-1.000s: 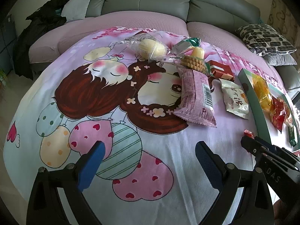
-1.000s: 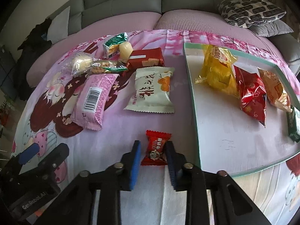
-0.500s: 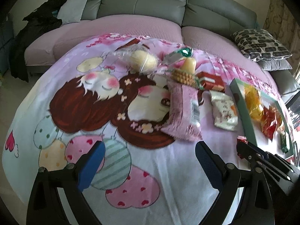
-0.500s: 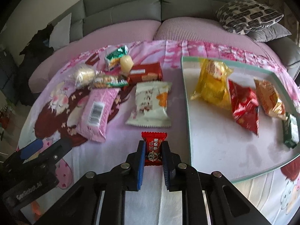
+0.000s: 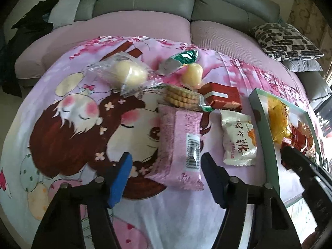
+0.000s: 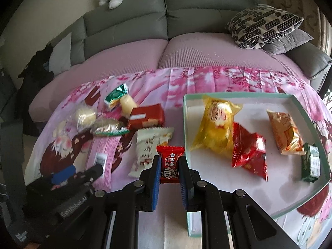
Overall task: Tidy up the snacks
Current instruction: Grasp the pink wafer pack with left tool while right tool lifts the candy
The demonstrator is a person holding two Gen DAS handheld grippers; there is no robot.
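My right gripper (image 6: pixel 169 169) is shut on a small red candy packet (image 6: pixel 170 164) and holds it above the cloth, just left of the green-edged tray (image 6: pixel 186 112). The tray holds a yellow packet (image 6: pixel 215 128), a red packet (image 6: pixel 249 155), an orange packet (image 6: pixel 284 132) and a dark green packet (image 6: pixel 311 164). My left gripper (image 5: pixel 166 172) is open, its blue pads on either side of the near end of a pink wafer packet (image 5: pixel 180 143). A white packet (image 5: pixel 238 137) lies to its right.
Further back on the cartoon cloth lie a red box (image 5: pixel 222 96), a biscuit pack (image 5: pixel 182 99), a bagged bun (image 5: pixel 126 72), a pale jelly cup (image 5: pixel 193 74) and a green-silver packet (image 5: pixel 180 60). A grey sofa with a patterned cushion (image 6: pixel 263 22) stands behind.
My right gripper closed on the red candy packet and lifted it toward the tray. My left gripper moved forward and right, up to the pink wafer packet.
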